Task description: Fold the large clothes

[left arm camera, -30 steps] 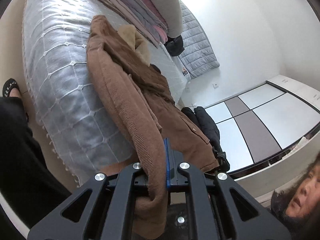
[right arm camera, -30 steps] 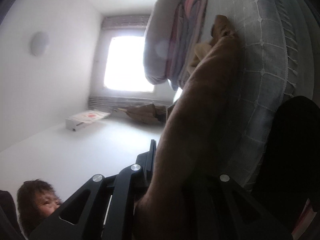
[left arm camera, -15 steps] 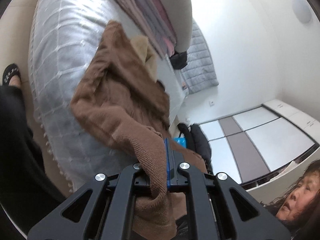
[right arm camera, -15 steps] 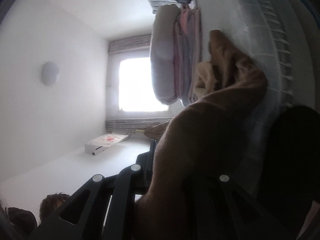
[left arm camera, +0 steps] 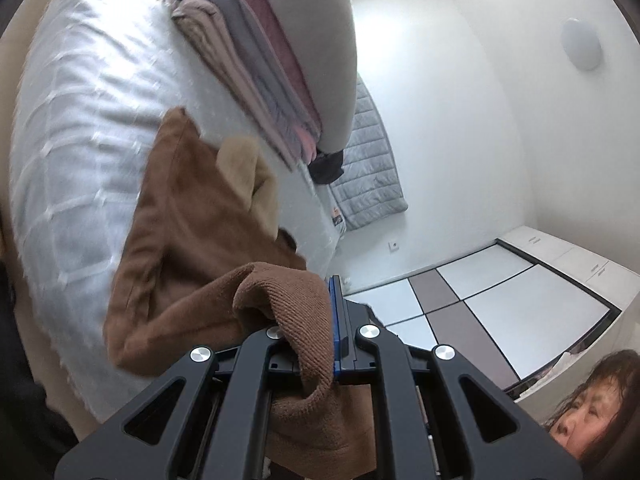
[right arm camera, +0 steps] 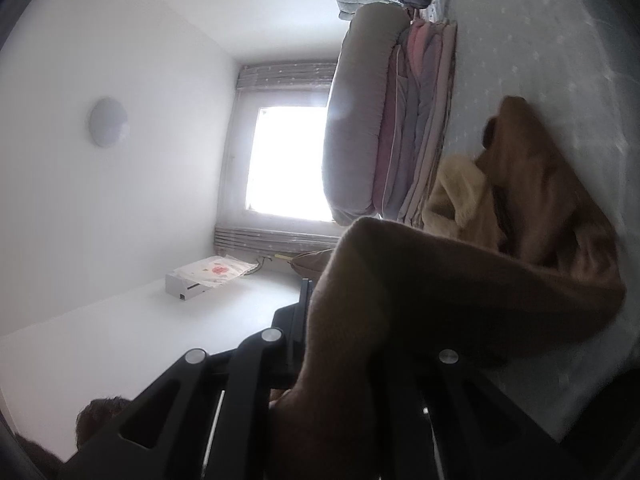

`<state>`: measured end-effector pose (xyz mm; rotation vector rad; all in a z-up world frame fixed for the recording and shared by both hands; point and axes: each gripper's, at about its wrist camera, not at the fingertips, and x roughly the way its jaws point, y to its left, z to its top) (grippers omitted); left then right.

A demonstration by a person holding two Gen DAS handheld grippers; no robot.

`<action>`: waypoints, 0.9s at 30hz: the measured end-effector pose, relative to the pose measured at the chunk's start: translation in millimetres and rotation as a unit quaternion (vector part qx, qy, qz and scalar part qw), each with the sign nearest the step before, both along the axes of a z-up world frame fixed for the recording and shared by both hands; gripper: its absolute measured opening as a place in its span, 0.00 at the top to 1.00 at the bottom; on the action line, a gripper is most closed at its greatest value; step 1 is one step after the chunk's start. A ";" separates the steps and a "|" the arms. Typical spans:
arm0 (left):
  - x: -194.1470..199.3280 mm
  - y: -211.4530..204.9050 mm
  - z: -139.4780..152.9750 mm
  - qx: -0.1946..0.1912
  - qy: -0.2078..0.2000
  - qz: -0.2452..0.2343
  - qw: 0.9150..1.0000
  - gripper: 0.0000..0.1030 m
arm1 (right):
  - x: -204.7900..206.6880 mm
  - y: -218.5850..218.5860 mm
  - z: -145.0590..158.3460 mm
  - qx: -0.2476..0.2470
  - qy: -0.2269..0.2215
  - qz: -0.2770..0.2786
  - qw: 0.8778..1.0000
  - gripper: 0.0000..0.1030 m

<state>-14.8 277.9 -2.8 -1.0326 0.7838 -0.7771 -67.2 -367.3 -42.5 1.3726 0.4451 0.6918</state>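
Note:
A large brown coat point(left arm camera: 188, 216) with a tan fleece lining point(left arm camera: 248, 176) lies bunched on the pale grey quilted bed point(left arm camera: 80, 112). My left gripper point(left arm camera: 320, 332) is shut on a ribbed brown edge of the coat, which droops over the jaws. My right gripper point(right arm camera: 340, 344) is shut on another part of the brown coat point(right arm camera: 460, 280); the cloth hides most of its fingers. The coat's far end point(right arm camera: 532, 168) rests on the bed point(right arm camera: 540, 48).
A stack of folded grey and pink bedding point(left arm camera: 288, 52) lies on the bed beyond the coat, also in the right wrist view point(right arm camera: 384, 120). A wardrobe with sliding panels point(left arm camera: 500, 296) stands past the bed. A window point(right arm camera: 288, 160) glares brightly. A person's head point(left arm camera: 592, 412) is nearby.
Both grippers have carried the held coat parts toward its far end, so the coat, stretched long a second ago, is now folded over and bunched on the bed.

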 end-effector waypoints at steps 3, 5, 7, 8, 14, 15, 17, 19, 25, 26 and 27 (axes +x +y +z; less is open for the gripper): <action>31.3 0.7 6.8 -0.005 -0.008 0.006 1.000 0.95 | 35.7 -1.8 9.8 -0.004 0.002 -0.002 1.000 0.90; 57.6 0.6 8.1 -0.008 -0.008 0.011 1.000 0.95 | 57.2 -5.4 12.3 -0.010 0.007 -0.006 1.000 0.90; 75.8 0.6 5.8 -0.010 -0.005 0.016 1.000 0.95 | 80.7 -9.2 10.4 -0.012 0.017 -0.011 1.000 0.90; 89.8 1.2 3.3 -0.012 -0.001 0.019 1.000 0.95 | 91.4 -10.6 8.1 -0.013 0.021 -0.015 1.000 0.90; 157.6 -4.4 -19.0 -0.009 0.032 0.025 0.999 0.95 | 151.3 -16.9 -9.3 -0.029 0.064 -0.023 0.997 0.90; 168.3 -5.9 -24.0 -0.008 0.039 0.025 0.999 0.95 | 162.4 -18.1 -14.9 -0.030 0.073 -0.025 0.997 0.90; 190.1 -9.8 -34.0 -0.006 0.050 0.026 0.998 0.95 | 181.0 -20.7 -25.1 -0.033 0.088 -0.031 0.995 0.90; 212.9 -14.2 -48.9 -0.002 0.066 0.030 0.997 0.95 | 200.1 -25.8 -42.8 -0.027 0.115 -0.041 0.992 0.90; 266.3 -25.3 -119.9 0.027 0.168 0.043 0.984 0.92 | 238.6 -32.6 -121.6 -0.017 0.259 -0.061 0.964 0.83; 273.1 -26.8 -132.8 0.027 0.186 0.041 0.981 0.91 | 241.2 -33.5 -130.9 -0.010 0.274 -0.062 0.960 0.80; 275.6 -28.0 -139.4 0.023 0.196 0.041 0.979 0.88 | 243.0 -34.1 -138.0 -0.004 0.284 -0.058 0.957 0.77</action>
